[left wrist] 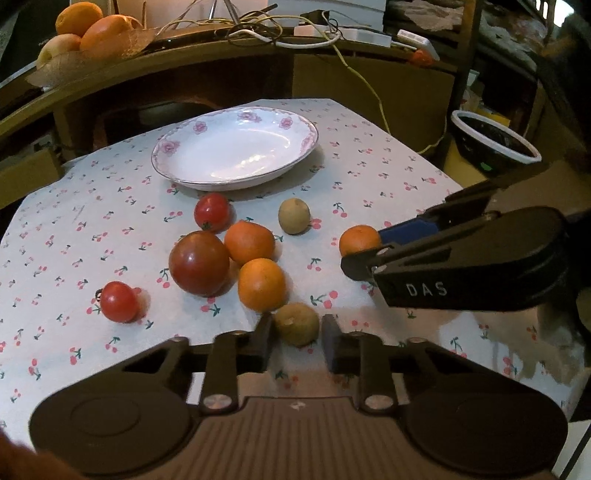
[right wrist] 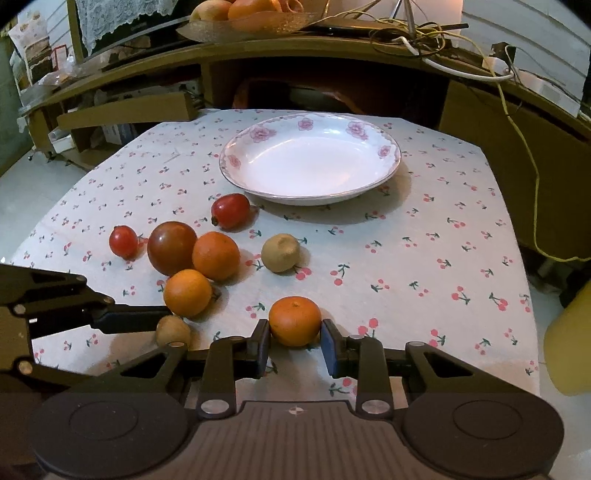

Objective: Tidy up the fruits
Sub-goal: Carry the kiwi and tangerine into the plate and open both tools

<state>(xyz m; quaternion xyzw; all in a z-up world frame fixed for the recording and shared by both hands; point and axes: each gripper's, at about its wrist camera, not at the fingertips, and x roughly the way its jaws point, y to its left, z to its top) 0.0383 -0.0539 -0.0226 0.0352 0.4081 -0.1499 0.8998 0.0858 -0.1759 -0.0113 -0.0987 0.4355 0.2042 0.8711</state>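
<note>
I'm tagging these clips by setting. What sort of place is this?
Probably a lived-in home room: a cherry-print tablecloth under a floral plate, a wooden shelf holding a fruit bowl, and loose cables.

Two small tomatoes [right wrist: 123,241], a dark tomato [right wrist: 172,247], three oranges [right wrist: 216,255] and two kiwis [right wrist: 280,253] lie before the bare flowered plate [right wrist: 258,134].

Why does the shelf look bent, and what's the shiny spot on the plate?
Left wrist view: fisheye lens curves the shelf; lamp glare streaks the plate. Right wrist view: same curve, softer shine, and dark blurry corners.
</note>
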